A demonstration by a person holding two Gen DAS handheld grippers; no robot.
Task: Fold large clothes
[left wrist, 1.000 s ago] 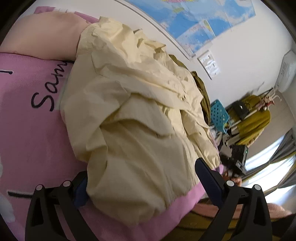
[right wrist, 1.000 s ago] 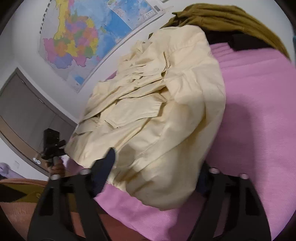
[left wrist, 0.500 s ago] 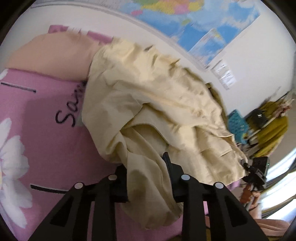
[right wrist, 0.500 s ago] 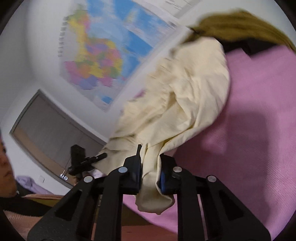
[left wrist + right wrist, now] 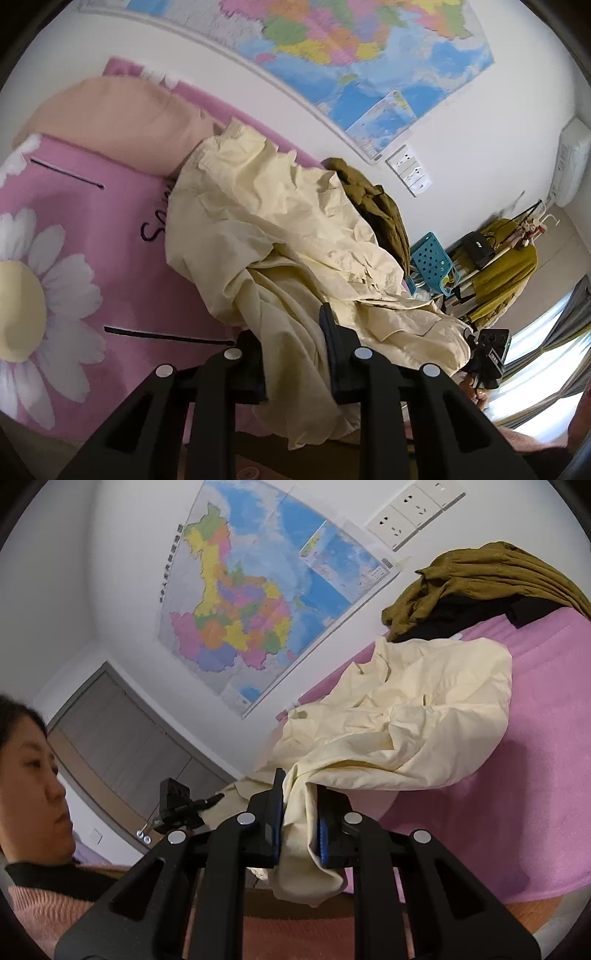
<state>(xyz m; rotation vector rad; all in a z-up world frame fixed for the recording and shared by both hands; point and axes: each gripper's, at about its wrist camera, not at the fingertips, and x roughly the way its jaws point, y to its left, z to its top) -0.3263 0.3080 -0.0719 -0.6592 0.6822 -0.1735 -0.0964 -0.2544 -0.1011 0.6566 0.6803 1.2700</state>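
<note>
Black left gripper (image 5: 293,347), jaws just closed, clamped on a bunched fold of the cream garment (image 5: 280,236); cloth hangs below the pads in a loose tail. Right gripper (image 5: 300,821), jaws likewise just drawn together, pinching another gathered edge of the same garment (image 5: 413,720) between its blue-faced pads (image 5: 323,836). Between the two grips the garment's near edge is lifted clear of the pink bedspread (image 5: 88,229); the rest trails back, crumpled, resting on the bed. Daisy print (image 5: 33,295) on the spread at left. Beyond the garment: peach pillow (image 5: 122,122) against the wall, olive-brown clothing heap (image 5: 476,579) touching the garment's far end. Far back: wall map (image 5: 258,602), white sockets (image 5: 413,513). Person in pink sweater (image 5: 44,904) at left edge of right view.
</note>
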